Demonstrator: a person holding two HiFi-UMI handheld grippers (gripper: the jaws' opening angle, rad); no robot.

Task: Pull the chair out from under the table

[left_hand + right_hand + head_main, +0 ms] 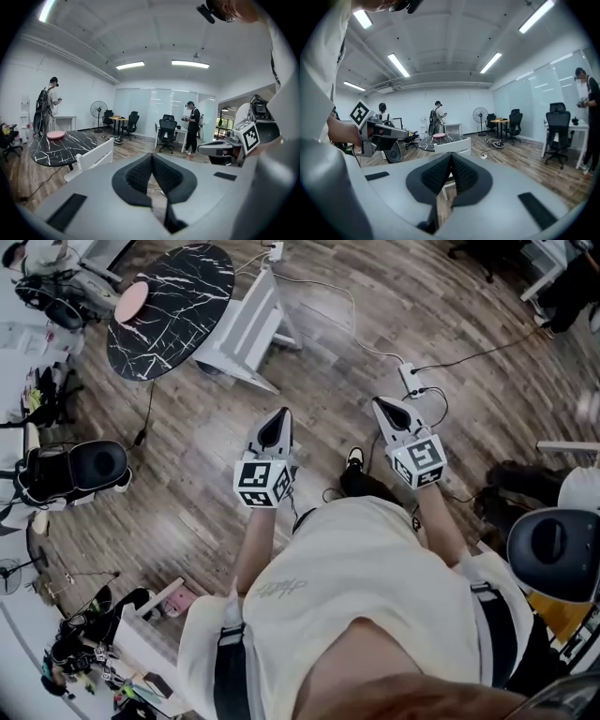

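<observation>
A white chair (pixel 246 326) stands tucked against the round black marble table (pixel 169 307), its back toward me. The same chair (pixel 93 157) shows left of centre in the left gripper view, and as the chair (pixel 452 146) just above the jaws in the right gripper view. Both grippers hang in the air over the wood floor, well short of the chair. My left gripper (pixel 278 420) is shut with nothing in it, and so is my right gripper (pixel 387 408). The left gripper's pads (pixel 140 176) meet at the tip.
A pink dish (pixel 131 302) lies on the table. A power strip (pixel 412 379) and cables trail across the floor ahead of the right gripper. Black office chairs (pixel 80 468) stand at left and right. People (pixel 192 126) stand farther off in the room.
</observation>
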